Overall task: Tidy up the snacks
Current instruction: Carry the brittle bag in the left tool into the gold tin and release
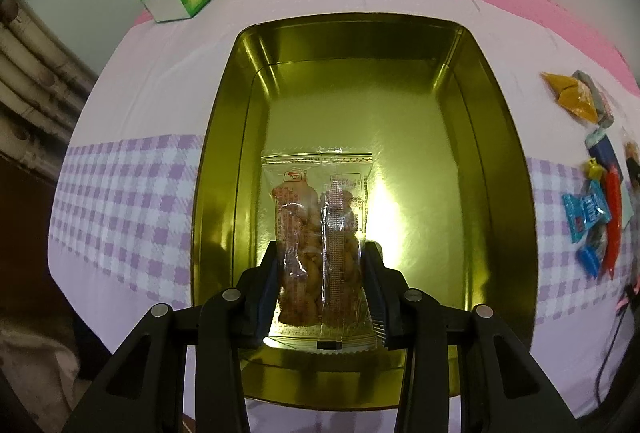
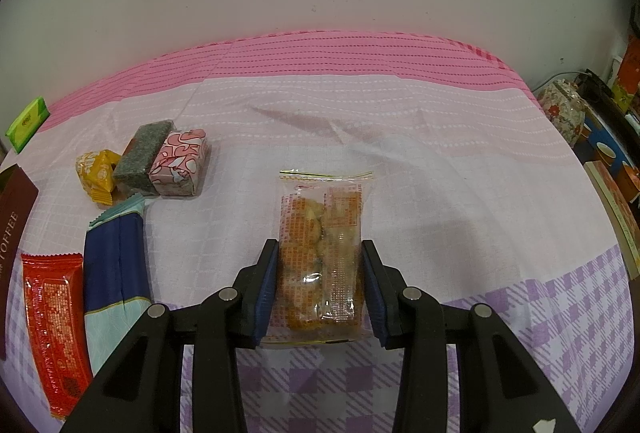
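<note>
My left gripper [image 1: 322,285] clamps a clear crackly packet of fried snacks [image 1: 318,233] above the gold metal tin [image 1: 500,161] | my right gripper [image 2: 320,285] clamps a matching clear snack packet [image 2: 322,253], right of that tin | light, slippery, crushable: hold mid-sides gently.

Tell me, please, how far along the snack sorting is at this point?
Nothing lies in the gold tin yet. In hand: the left gripper holds a clear snack packet over the tin, and the right gripper grips another clear packet above the cloth. Left on the cloth: red bar, navy packet, pink-wrapped block, grey block, yellow candy.
</note>
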The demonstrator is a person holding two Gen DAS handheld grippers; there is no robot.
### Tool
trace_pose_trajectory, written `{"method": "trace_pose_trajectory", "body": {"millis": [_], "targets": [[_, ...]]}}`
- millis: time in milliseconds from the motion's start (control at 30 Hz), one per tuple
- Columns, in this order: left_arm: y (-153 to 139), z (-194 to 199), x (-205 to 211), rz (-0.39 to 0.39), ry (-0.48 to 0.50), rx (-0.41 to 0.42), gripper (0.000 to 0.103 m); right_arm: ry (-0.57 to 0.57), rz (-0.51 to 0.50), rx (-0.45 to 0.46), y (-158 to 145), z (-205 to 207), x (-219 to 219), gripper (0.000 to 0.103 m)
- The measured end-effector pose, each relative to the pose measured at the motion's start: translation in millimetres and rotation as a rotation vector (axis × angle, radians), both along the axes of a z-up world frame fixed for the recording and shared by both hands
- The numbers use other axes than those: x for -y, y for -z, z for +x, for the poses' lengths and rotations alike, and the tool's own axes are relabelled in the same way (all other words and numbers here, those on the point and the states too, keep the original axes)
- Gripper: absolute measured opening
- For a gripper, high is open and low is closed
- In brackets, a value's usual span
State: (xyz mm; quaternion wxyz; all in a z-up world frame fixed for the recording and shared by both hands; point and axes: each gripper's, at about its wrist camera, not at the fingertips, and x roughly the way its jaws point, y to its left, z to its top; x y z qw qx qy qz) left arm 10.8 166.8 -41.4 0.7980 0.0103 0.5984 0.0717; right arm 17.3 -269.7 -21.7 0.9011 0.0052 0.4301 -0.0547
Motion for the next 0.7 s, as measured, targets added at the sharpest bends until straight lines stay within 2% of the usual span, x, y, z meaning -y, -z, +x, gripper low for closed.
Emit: {"method": "trace_pose_trajectory", "body": {"millis": [333, 567, 700], "targets": [[7.6, -7.1, -2.8, 0.02, 0.0, -0.025, 0.04, -0.002, -0.007, 0.0, -0.6, -0.7, 0.2, 0.038], [15.9, -8.8, -5.2, 0.03, -0.002, -0.039, 0.04, 0.013, -0.008, -0.017, -1.3, 1.8, 4.7, 0.046], [16.1, -9.6, -2.9, 0.034, 0.001, -0.041, 0.041, 0.016, -0.009, -0.031, -1.6, 4.3, 4.0, 0.046]]}}
